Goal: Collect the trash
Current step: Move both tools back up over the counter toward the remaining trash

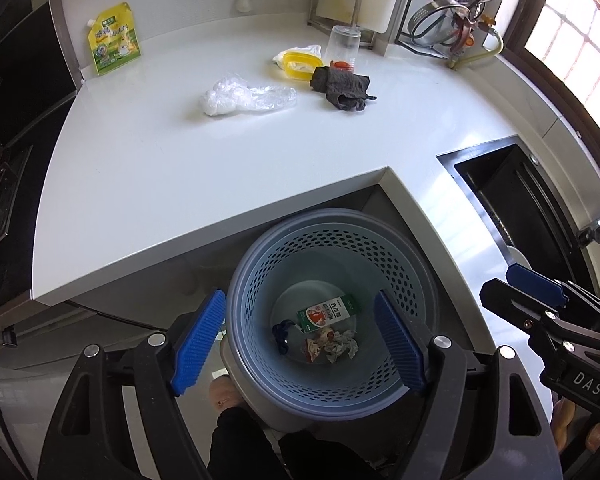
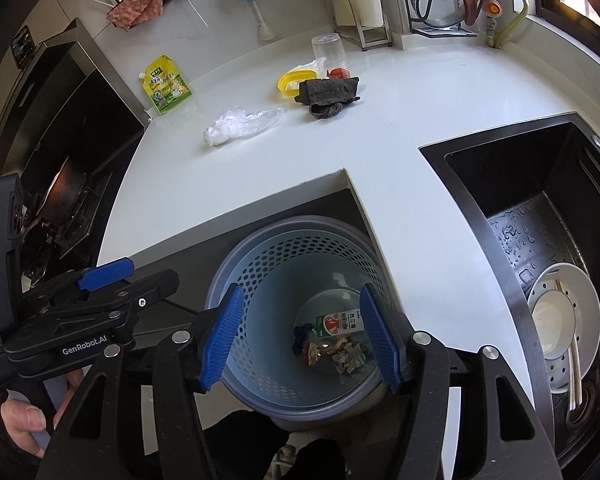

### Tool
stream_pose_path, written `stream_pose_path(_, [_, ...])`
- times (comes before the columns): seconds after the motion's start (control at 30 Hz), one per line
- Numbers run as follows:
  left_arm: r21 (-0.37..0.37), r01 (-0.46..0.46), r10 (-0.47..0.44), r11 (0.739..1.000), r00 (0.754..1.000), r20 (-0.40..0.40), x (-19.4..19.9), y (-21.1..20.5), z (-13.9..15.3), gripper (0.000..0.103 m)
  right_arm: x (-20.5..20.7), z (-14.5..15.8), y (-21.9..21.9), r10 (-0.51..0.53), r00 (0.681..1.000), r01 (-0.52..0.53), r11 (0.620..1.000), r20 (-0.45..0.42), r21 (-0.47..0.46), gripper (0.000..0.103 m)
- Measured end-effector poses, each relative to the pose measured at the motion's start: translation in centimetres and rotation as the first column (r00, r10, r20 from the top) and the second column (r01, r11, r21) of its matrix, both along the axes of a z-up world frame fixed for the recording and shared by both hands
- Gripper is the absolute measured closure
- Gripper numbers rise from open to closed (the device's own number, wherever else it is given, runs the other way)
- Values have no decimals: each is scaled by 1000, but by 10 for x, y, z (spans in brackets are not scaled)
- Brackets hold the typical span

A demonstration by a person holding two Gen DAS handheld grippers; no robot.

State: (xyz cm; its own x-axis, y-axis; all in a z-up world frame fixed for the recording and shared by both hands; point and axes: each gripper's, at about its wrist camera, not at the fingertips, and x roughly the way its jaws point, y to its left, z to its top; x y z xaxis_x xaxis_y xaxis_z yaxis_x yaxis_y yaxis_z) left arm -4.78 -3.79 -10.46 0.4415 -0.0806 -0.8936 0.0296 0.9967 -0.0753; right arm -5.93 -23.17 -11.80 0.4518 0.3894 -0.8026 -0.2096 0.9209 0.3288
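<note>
Both grippers over the bin, angled down, side by side. Left gripper (image 1: 300, 340) jaws spread wide, nothing betw the blue pads (image 1: 198, 342); released. Right gripper (image 2: 302, 336) likewise spread, pads clear of everything, empty.

Perforated blue-grey bin (image 1: 332, 240) sits on floor in the notch of the white countertop (image 1: 180, 168), directly under both tools. Inside at bottom: green/white/red carton (image 1: 327, 314) lying flat, crumpled paper/wrapper wad (image 1: 334, 344) just near of it, small dark blue scrap (image 1: 281, 330) to the left, touching or nearly so; can't tell which.

On counter, far from bin: clear crumpled plastic bag (image 1: 246, 98) w/ white lump in its left end, mid-counter. Right of it a dark grey cloth (image 1: 342, 86), bunched. Just beyond cloth: yellow container/lid (image 1: 298, 66), white bag behind it, clear upturned cup (image 1: 342, 46), small red item beside cup. Yellow-green spout pouch (image 1: 114, 38) at far left, leaning by the stove panel.

Black sink (image 2: 500, 184) at right; white bowl & strainer plate (image 2: 568, 312) w/ chopsticks in it, droplets on the basin. Dish rack w/ metal lids at far right corner. Person's hand (image 2: 24, 420) grips left tool's handle, seen in right wrist view.
</note>
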Motion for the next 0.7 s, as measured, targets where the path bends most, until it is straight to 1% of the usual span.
stream_pose_path(0.17, [16,3,-4,1000,999,45,8,5,18,27,13,13,2,-17,999,16,1000,38,19,33])
stream_pose_path(0.23, [16,8,-10,1000,998,66,13,8,25,26,20,17,4,-26,999,25,999,45,30,31])
stream_pose_path(0.3, [15,15,-17,1000,996,90,19,11,33,23,26,20,7,-35,998,33,999,50,36,28])
stream_pose_path(0.43, [15,45,-47,999,991,127,38,17,44,21,40,27,11,-75,995,73,997,71,30,28])
stream_pose_path(0.53, [6,64,-65,998,989,136,55,24,48,21,53,31,16,-103,992,101,994,73,30,28])
stream_pose_path(0.6, [2,74,-74,997,987,144,67,30,50,18,62,33,20,-125,989,124,992,83,20,28])
stream_pose_path(0.7, [7,89,-89,996,985,151,86,38,52,18,76,35,25,-167,982,165,986,88,24,28])
